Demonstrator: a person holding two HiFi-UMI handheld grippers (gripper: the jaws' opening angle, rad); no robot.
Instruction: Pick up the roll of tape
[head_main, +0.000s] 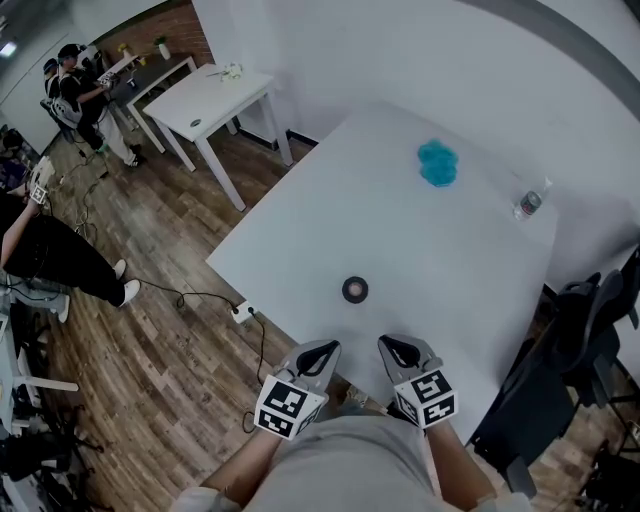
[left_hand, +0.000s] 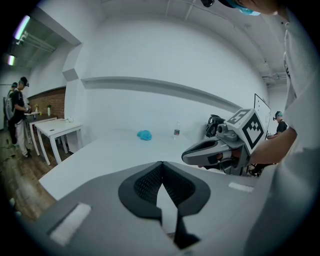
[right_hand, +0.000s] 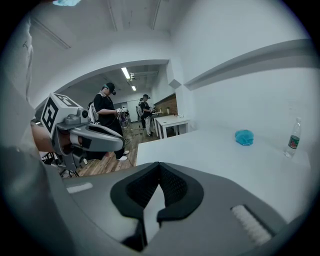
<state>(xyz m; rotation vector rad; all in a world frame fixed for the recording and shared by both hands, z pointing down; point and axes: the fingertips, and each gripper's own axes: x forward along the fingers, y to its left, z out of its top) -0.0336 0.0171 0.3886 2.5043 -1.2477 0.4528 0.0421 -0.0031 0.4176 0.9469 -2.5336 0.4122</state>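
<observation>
Roll of tape (head_main: 355, 290) lies flat and untouched on the white bench (head_main: 400, 200); left claw (head_main: 322, 352) and right claw (head_main: 398, 350), both closed on nothing, hover just short of the tape, flanking it, apparently staged for the reach.

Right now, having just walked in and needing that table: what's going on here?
A person holds a left gripper and a right gripper at the near edge of the white table, both shut and empty. The roll of tape lies flat just ahead of them, untouched. A blue bundle and a bottle sit at the far end.
</observation>
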